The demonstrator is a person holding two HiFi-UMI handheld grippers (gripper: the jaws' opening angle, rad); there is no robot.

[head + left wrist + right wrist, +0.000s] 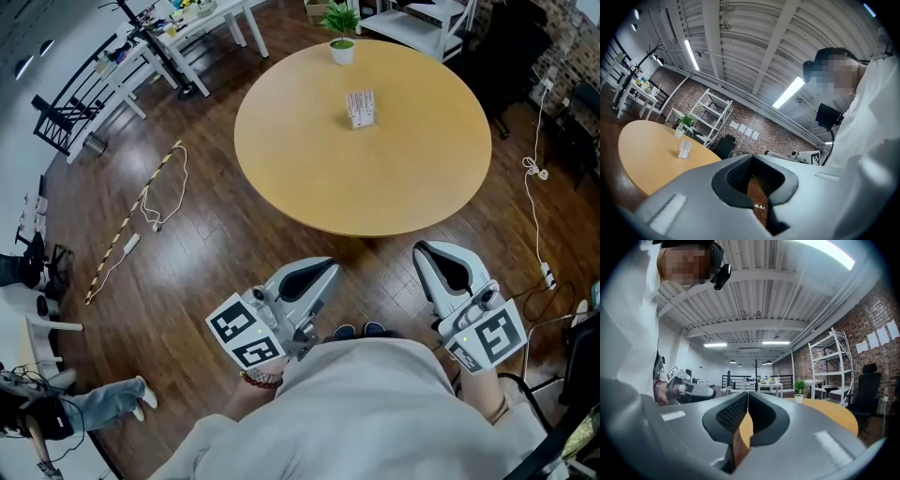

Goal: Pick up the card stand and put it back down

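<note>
Card stand (361, 109) is sitting upright on the round wooden tabletop (375, 187), a bit past the middle, w/ a small potted plant (341, 37) standing near the far edge behind it. Nothing's touching the stand rn. Both tools are hanging short of the tabletop, over the dark wood floor (216, 234), tucked in close to the person's body and well apart from the stand. Left tool (328, 267) is holding its jaws together at the tips, nothing btwn them. Right tool (425, 249) is doing the same, jaws closed up and gripping nothing.
</note>
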